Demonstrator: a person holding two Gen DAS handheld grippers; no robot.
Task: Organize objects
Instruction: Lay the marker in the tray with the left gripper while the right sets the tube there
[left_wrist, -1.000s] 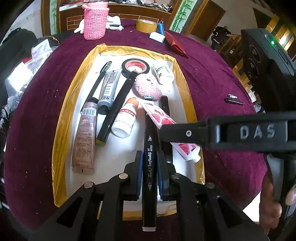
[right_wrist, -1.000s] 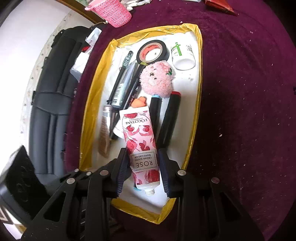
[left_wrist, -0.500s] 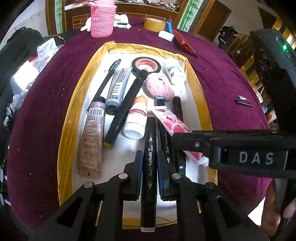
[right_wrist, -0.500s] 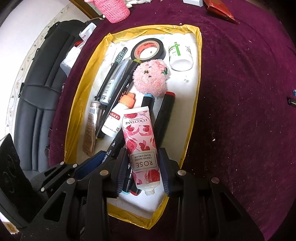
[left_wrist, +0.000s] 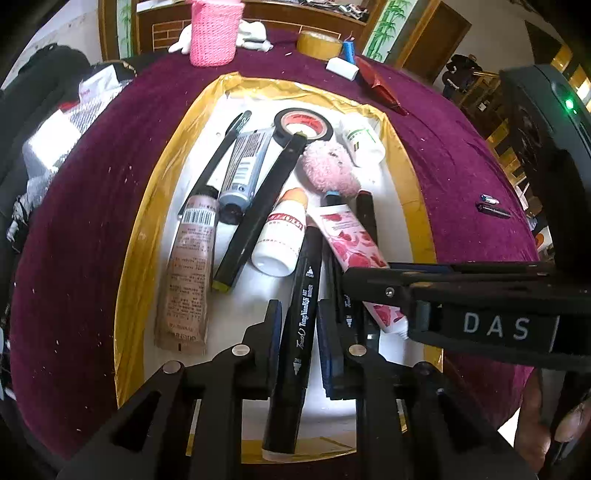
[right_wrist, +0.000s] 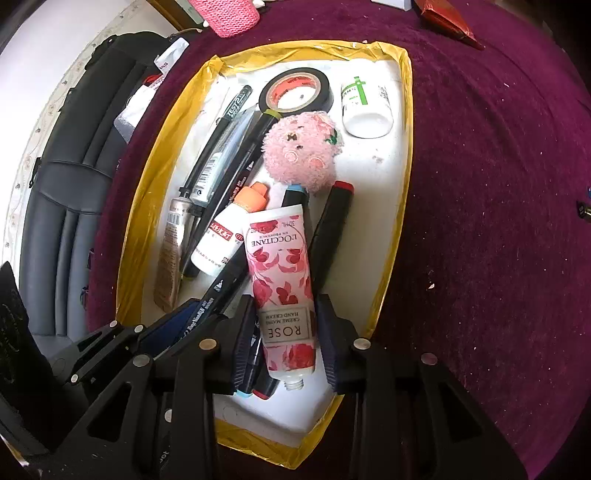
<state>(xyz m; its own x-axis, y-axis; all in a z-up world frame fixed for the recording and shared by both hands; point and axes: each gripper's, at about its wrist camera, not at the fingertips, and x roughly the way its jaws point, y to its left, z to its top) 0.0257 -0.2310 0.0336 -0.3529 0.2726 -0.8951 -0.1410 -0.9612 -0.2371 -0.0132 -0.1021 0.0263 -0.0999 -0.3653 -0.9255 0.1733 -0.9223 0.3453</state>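
Note:
A white tray with a gold rim (left_wrist: 147, 206) (right_wrist: 399, 206) lies on the purple cloth and is full of stationery. My left gripper (left_wrist: 299, 310) is over its near end, and its jaws are opening. A black art marker (left_wrist: 304, 295) lies tilted between them with a gap on the left side. My right gripper (right_wrist: 284, 306) is shut on a rose-patterned hand cream tube (right_wrist: 280, 280) (left_wrist: 351, 247), which points into the tray over two more black markers (right_wrist: 332, 221). In the left wrist view its finger crosses from the right.
The tray also holds a black tape roll (left_wrist: 303, 123), a pink plush ball (left_wrist: 327, 170), a white bottle (left_wrist: 364, 142), an orange-capped glue bottle (left_wrist: 282, 232) and two tubes (left_wrist: 188, 266). A pink knitted cup (left_wrist: 214, 33) stands at the back. A black bag (right_wrist: 74, 184) lies on the left.
The left jaws have parted slightly and the black marker now sits tilted between them. The right gripper with the cream tube has shifted nearer the left gripper, over the markers.

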